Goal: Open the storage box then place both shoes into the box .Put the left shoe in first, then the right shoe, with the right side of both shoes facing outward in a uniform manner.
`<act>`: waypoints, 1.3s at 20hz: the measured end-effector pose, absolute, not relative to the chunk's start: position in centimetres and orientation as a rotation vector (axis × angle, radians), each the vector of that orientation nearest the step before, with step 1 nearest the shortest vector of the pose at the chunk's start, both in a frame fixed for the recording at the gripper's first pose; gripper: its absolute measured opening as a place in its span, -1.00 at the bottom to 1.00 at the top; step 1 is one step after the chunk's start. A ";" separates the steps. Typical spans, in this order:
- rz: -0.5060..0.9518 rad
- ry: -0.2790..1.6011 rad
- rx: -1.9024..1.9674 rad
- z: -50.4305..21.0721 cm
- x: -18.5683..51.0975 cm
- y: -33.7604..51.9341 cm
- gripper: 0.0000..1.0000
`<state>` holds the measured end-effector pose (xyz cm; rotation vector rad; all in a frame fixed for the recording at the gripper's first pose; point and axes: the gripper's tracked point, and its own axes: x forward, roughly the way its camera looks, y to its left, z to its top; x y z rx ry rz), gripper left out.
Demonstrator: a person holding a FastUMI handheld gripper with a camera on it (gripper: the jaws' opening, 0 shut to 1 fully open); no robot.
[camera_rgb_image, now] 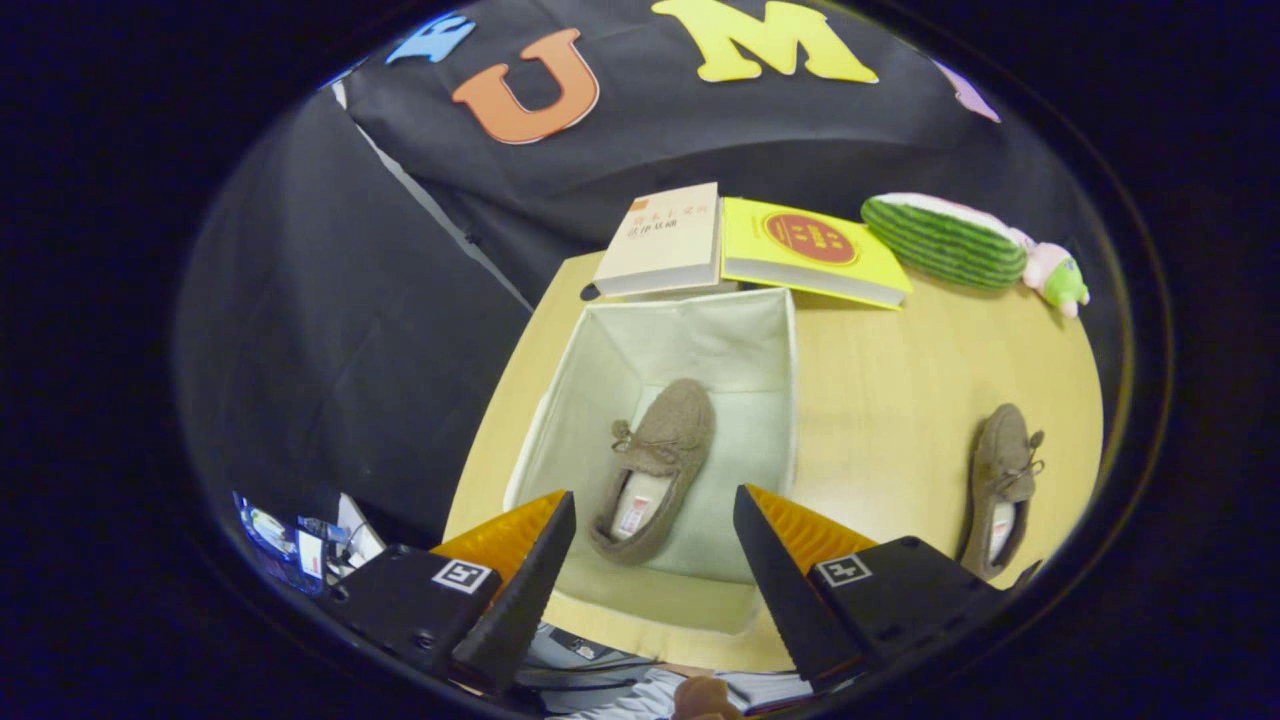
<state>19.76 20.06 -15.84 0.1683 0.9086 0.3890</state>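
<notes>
Two brown shoes are showing, one [655, 470] lying inside the box at centre frame and one [1003, 490] lying on the table at lower right; one open storage box [590, 400]; two books [665, 240] [815, 250] at upper centre; one watermelon plush [945, 240] at upper right; one gripper [655, 525], fingers spread.

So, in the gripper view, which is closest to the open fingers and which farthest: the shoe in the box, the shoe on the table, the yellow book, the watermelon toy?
1. Shoe in the box, between and just ahead of the open fingers.
2. Shoe on the table, off to the right.
3. Yellow book, beyond the box.
4. Watermelon toy, right of the book; about as far, too close to call.
</notes>
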 end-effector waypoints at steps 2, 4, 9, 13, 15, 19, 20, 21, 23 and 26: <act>0.373 0.897 0.148 -15.0 18.9 17.7 1.00; 0.362 0.897 0.119 -14.8 18.5 15.1 1.00; 0.292 0.915 0.129 -16.7 18.5 8.0 1.00; 0.185 0.955 0.136 -19.9 19.0 1.2 1.00; 0.139 0.994 0.144 -21.8 19.0 -2.0 1.00; 0.048 1.066 0.144 -25.4 19.0 -8.3 0.98; 0.039 1.081 0.145 -25.9 18.9 -9.2 0.97; 0.031 1.098 0.151 -26.5 18.8 -10.0 0.97; 0.028 1.133 0.162 -27.5 18.6 -11.1 0.94; -0.029 1.165 0.076 -29.4 19.2 -14.4 0.84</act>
